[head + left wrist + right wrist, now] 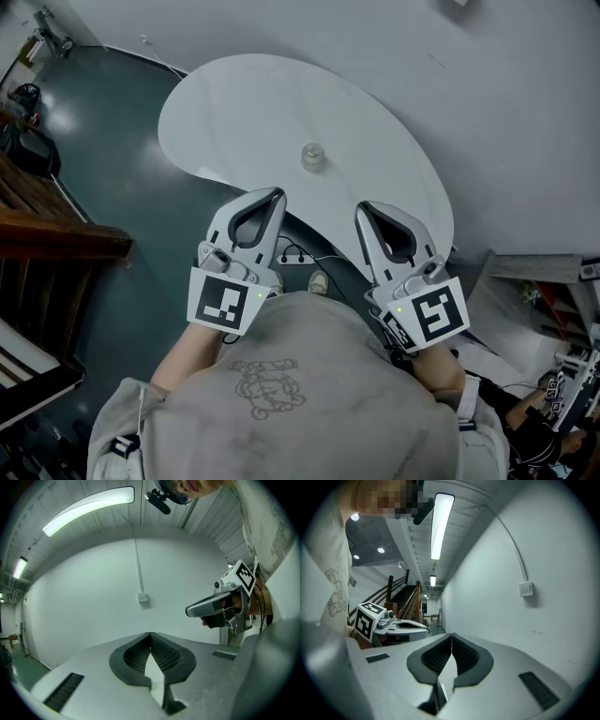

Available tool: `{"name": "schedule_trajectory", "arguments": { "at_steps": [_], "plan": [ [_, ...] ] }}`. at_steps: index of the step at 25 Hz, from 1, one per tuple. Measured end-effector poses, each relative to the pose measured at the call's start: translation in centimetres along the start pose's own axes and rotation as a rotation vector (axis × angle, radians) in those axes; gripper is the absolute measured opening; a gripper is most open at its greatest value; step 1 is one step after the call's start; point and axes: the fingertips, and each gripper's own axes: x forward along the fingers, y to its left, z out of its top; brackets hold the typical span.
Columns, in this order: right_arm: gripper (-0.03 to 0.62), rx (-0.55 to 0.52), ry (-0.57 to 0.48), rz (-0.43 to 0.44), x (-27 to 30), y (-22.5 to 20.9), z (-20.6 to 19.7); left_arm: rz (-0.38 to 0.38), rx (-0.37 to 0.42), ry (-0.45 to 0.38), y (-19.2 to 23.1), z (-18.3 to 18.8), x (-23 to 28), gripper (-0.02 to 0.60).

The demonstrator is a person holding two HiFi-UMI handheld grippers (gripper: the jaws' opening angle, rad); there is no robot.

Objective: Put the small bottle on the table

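Standing on the table point(234, 103) ahead of the jaws, the small bottle point(312, 156) seems placed; left gripper point(150, 634) and right gripper point(451, 634), closed empty, need only withdraw.

Small bottle point(312, 157) upright on table point(234, 103), toward its near edge. Nearer still, left gripper point(277, 194) and right gripper point(362, 208) side by side, apart, tips at that edge. Wall point(506, 112) behind table, far and right. Stairs point(47, 234) left.
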Motion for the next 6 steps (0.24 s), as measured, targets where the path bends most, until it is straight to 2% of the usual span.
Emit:
{"name": "schedule_trajectory", "arguments": {
  "at_steps": [6],
  "plan": [
    [0.031,0.000,0.016,0.001,-0.42,-0.35,-0.51,0.001,-0.002,0.007,-0.39,0.08,0.04,0.018]
  ]
}}
